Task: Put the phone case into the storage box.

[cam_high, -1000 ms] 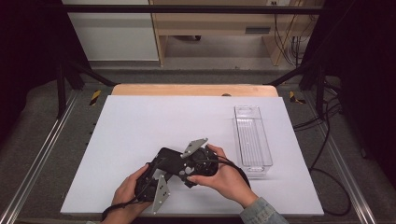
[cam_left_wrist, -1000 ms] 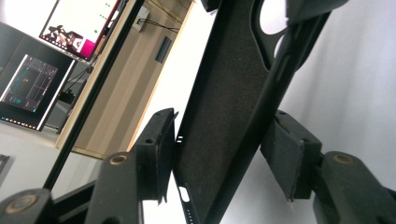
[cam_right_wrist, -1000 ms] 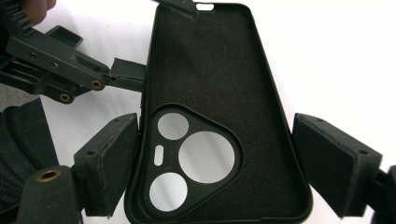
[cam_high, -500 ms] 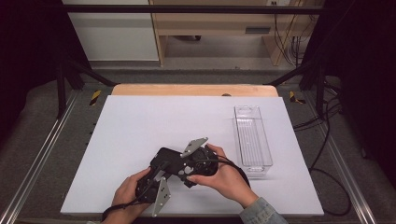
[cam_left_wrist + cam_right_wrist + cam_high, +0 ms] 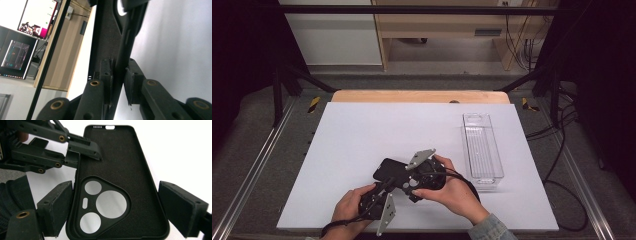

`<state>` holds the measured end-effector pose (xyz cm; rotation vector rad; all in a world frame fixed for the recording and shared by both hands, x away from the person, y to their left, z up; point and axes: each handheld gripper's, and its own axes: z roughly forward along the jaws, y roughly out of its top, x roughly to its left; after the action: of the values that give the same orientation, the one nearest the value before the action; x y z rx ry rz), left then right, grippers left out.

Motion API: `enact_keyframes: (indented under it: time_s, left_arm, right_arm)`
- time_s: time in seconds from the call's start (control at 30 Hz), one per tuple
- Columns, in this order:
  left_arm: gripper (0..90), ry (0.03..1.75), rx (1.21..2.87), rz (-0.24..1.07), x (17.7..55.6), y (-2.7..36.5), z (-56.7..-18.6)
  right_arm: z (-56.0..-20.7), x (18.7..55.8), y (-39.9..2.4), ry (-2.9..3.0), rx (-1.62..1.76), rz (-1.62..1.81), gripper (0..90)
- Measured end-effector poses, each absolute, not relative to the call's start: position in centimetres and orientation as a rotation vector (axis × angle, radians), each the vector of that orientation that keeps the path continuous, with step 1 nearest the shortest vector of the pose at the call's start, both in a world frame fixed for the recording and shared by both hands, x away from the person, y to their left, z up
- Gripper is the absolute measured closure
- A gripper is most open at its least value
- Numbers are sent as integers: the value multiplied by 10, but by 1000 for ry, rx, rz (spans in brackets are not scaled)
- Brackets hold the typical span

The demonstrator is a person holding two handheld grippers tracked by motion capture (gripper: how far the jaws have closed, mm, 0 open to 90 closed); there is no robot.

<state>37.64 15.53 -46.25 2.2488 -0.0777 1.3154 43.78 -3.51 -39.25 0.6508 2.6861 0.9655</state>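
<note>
On the large white table top (image 5: 362, 150), framed by grey metal rails, a pale wooden board (image 5: 419, 96) is seen along the far edge, with a wooden bench and dark cables beyond it. Toward the right side of the table a long clear plastic tray (image 5: 482, 150) is laid lengthwise, well apart from the hands and with nothing seen inside it. Near the front edge, a black matte phone case (image 5: 117, 187) with a rounded triangular camera cut-out is held low over the white surface, its felt-lined inside turned to the right gripper view. The case's long edge is clamped by the left gripper (image 5: 379, 192), whose jaws have just been closing and are now pressed thinly on the case wall, as is shown in the left gripper view (image 5: 117, 82). The right gripper (image 5: 120, 210) is held with its jaws spread wide across the case's width; the left pad lies against the case's edge, while a gap is seen between the other pad and the case. The case's near corner is partly hidden by the left gripper's linkage. Two lit monitors (image 5: 27, 30) are seen beyond the table in the left gripper view.
</note>
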Motion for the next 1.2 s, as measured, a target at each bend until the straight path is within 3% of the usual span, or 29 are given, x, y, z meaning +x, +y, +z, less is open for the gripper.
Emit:
enact_keyframes:
  time_s: [0.7, 1.2]
  left_arm:
    - [818, 18, 2254, 1309, 384, 167, -460]
    - [818, 200, 2170, 1197, 392, 184, -451]
  right_arm:
    - [-376, 425, -61, 2477, 754, 1290, 66]
    - [-403, 421, -69, 2385, 806, 1411, 61]
